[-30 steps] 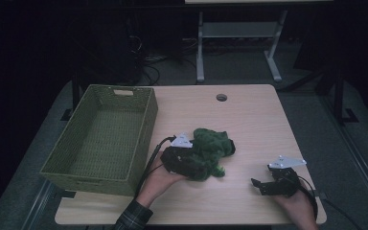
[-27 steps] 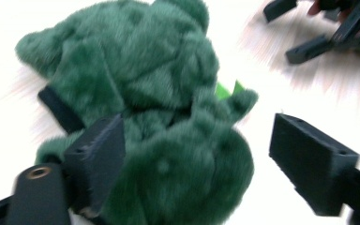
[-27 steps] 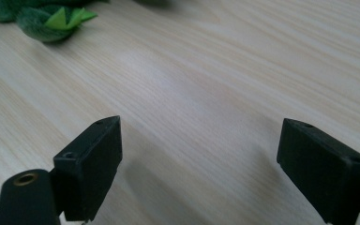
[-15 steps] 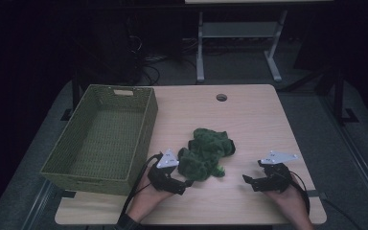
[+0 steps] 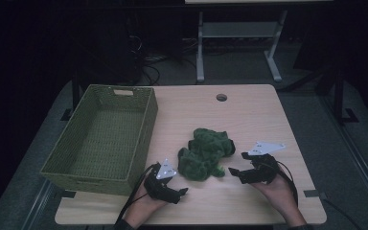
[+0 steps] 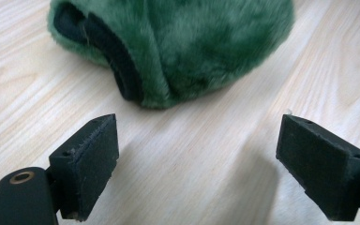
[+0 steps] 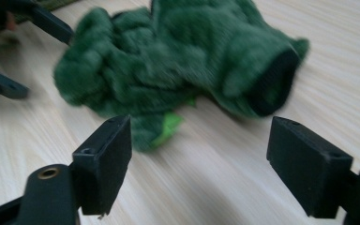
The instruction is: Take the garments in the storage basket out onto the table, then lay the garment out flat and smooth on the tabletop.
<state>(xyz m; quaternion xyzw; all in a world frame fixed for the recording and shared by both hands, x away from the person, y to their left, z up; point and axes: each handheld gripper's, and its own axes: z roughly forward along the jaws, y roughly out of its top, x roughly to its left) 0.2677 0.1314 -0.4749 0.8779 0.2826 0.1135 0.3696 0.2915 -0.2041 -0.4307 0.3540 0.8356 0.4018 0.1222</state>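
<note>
Sitting at left: woven green basket (image 5: pixel 100 139) is resting on the wooden table (image 5: pixel 249 120).
Left gripper (image 5: pixel 182 190): is hovering low just beside the basket's near corner, jaws gaping wide with nothing between them, having just been opening.
Green fuzzy garment (image 5: pixel 205 153): is lying crumpled mid-table, between both grippers, touching neither.
Right gripper (image 5: pixel 235 171): is pointing at the garment's right edge, jaws spread and gripping nothing, having just been closing slightly.

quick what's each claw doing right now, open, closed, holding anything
Left claw: open, holding nothing, its jaws just opened wider; crumpled furry dark green garment lies ahead on the table.
Right claw: open, holding nothing, jaws just narrowed.
</note>
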